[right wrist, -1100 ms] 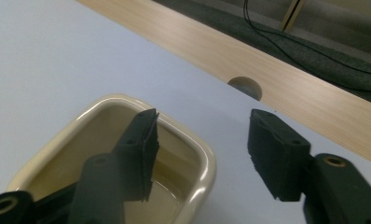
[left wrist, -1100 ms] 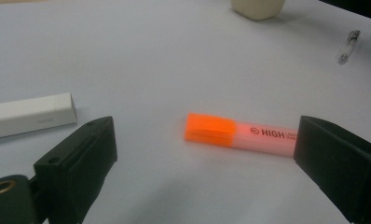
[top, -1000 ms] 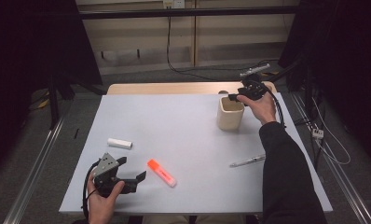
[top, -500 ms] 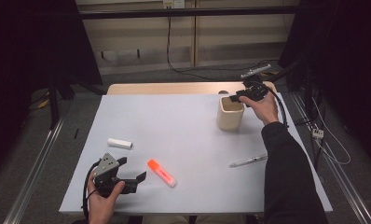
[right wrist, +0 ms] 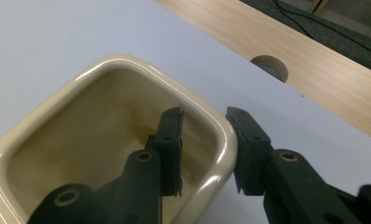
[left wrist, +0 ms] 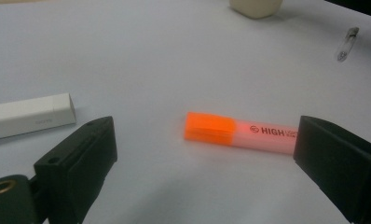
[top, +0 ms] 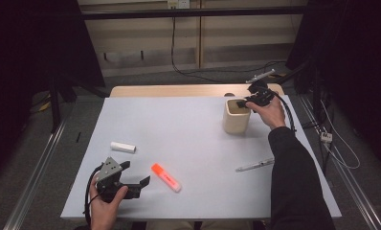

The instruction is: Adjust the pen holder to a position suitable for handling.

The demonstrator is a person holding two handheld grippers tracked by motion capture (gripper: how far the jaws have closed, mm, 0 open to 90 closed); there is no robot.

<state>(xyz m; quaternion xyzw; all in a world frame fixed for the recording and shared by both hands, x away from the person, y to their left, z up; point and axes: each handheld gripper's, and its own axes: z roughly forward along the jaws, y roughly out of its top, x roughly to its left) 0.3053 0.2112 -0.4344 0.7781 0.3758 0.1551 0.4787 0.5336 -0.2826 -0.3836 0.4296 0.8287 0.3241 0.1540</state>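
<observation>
From above, the white table (top: 193, 124) carries a cream square cup (top: 236, 123) at its far right, and the right gripper (top: 242, 102) held by the person's right hand (top: 271, 112) sits at the cup's rim on its right side, one jaw over the opening. At the near left the left gripper (top: 137, 174) rests low by the table edge in the left hand (top: 106, 203), its jaws spread and holding nothing, pointing towards an orange highlighter (top: 166, 177) that lies just beside them. A white stick-shaped piece (top: 122, 147) lies a little farther up the table on the left, and a clear pen (top: 254, 165) lies near the right forearm. Through the left gripper view, the two black jaws stand wide apart with the highlighter (left wrist: 239, 132) lying crosswise ahead of them, its orange cap towards the middle and its far end hidden behind the right-hand jaw; the white piece (left wrist: 30, 115) is off beside the other jaw, with the cup (left wrist: 256, 7) and pen (left wrist: 346, 43) far off. Along the right gripper view, the jaws straddle one wall of the cup (right wrist: 48, 112), one jaw inside the hollow and the other outside; they have just been closing on that wall, yet a gap shows at each pad, so the rim is bracketed, not yet pinched.
</observation>
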